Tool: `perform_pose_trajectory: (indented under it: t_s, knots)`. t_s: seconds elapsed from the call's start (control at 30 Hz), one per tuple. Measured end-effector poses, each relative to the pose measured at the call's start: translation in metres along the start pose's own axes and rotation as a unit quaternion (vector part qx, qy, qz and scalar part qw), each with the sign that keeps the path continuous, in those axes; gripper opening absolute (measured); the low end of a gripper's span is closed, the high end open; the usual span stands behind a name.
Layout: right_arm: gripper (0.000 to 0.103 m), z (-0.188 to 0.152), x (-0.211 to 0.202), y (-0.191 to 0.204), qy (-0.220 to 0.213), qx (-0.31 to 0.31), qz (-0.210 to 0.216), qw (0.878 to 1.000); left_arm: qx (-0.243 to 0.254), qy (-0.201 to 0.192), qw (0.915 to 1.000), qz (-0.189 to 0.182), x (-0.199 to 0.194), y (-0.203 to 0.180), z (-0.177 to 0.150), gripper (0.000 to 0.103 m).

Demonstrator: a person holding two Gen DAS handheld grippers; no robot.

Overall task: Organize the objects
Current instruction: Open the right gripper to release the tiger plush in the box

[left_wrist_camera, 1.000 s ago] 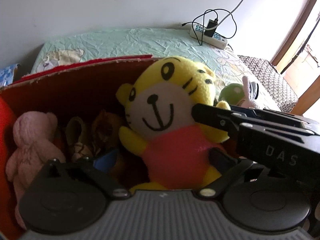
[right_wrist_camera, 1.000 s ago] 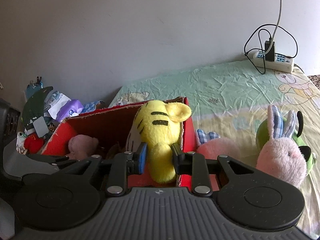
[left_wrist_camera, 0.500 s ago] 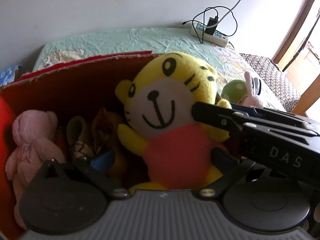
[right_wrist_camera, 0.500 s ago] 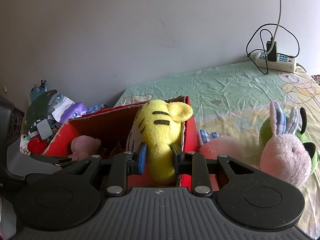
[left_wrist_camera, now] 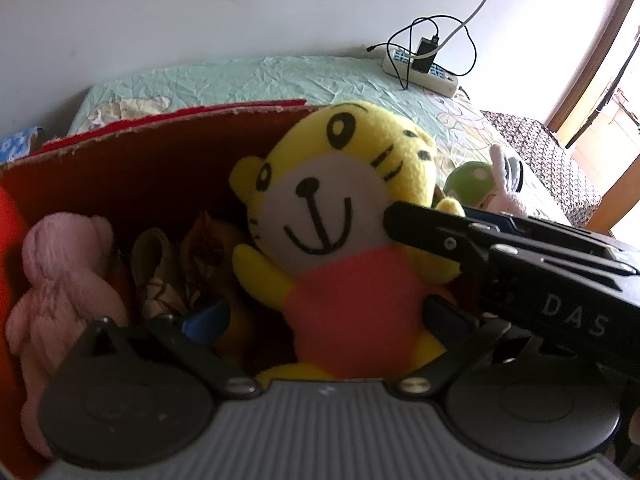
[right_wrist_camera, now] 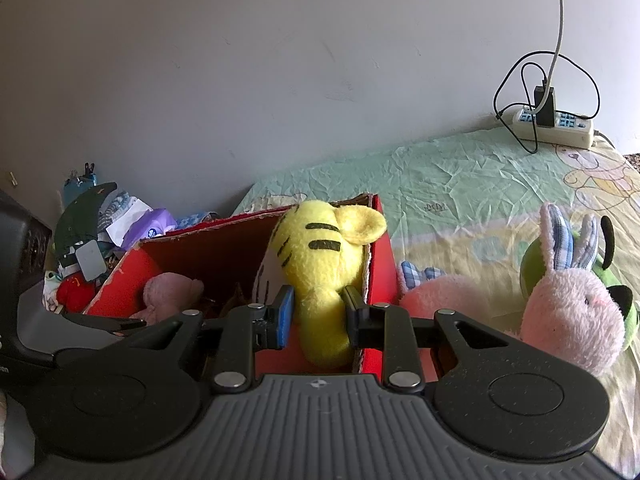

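A yellow tiger plush (left_wrist_camera: pixel 340 232) in a red shirt sits upright at the right end of the red cardboard box (left_wrist_camera: pixel 152 152). My right gripper (right_wrist_camera: pixel 318 314) is shut on the tiger plush (right_wrist_camera: pixel 324 276), gripping its back over the box's right side; its black fingers (left_wrist_camera: pixel 440 236) reach in from the right in the left wrist view. My left gripper (left_wrist_camera: pixel 324 320) is open, its jaws wide around the tiger's lower body inside the box. A pink plush (left_wrist_camera: pixel 60 280) and brown toys (left_wrist_camera: pixel 192 264) lie in the box.
On the bedsheet right of the box (right_wrist_camera: pixel 380 264) lie a pink rabbit plush (right_wrist_camera: pixel 568 312), a green plush (right_wrist_camera: pixel 536 260) behind it, and another pink plush (right_wrist_camera: pixel 436 296). A power strip (right_wrist_camera: pixel 556 124) with cables sits by the wall. Clutter (right_wrist_camera: pixel 100 232) is piled left of the box.
The tiger plush has risen slightly and tilted in the box, still held by my right gripper. My left gripper stays open around it.
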State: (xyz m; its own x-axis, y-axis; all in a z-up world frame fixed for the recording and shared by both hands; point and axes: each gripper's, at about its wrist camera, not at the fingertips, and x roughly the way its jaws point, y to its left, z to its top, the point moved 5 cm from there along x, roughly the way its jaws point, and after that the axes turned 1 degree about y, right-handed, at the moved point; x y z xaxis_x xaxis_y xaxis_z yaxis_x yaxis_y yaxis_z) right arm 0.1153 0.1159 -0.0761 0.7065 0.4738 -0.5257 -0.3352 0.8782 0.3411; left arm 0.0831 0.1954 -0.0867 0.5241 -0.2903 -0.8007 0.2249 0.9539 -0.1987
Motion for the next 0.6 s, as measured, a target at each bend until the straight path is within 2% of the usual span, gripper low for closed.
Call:
perform_pose_trajectory:
  t_s: [0.17,0.4,0.6]
  knots:
    - [0.028,0.000,-0.001,-0.001,-0.002,0.000,0.004,1.000,-0.004,-0.006,1.0000,0.004,-0.001,0.000,-0.002,0.103]
    - [0.028,-0.002,-0.005,-0.002,-0.001,0.010,0.014,1.000,0.004,-0.016,0.9994,0.029,-0.012,-0.004,-0.003,0.103]
    - [0.028,-0.004,-0.009,-0.006,-0.001,0.025,0.035,0.999,-0.018,-0.018,0.9985,0.049,-0.018,-0.002,-0.006,0.103]
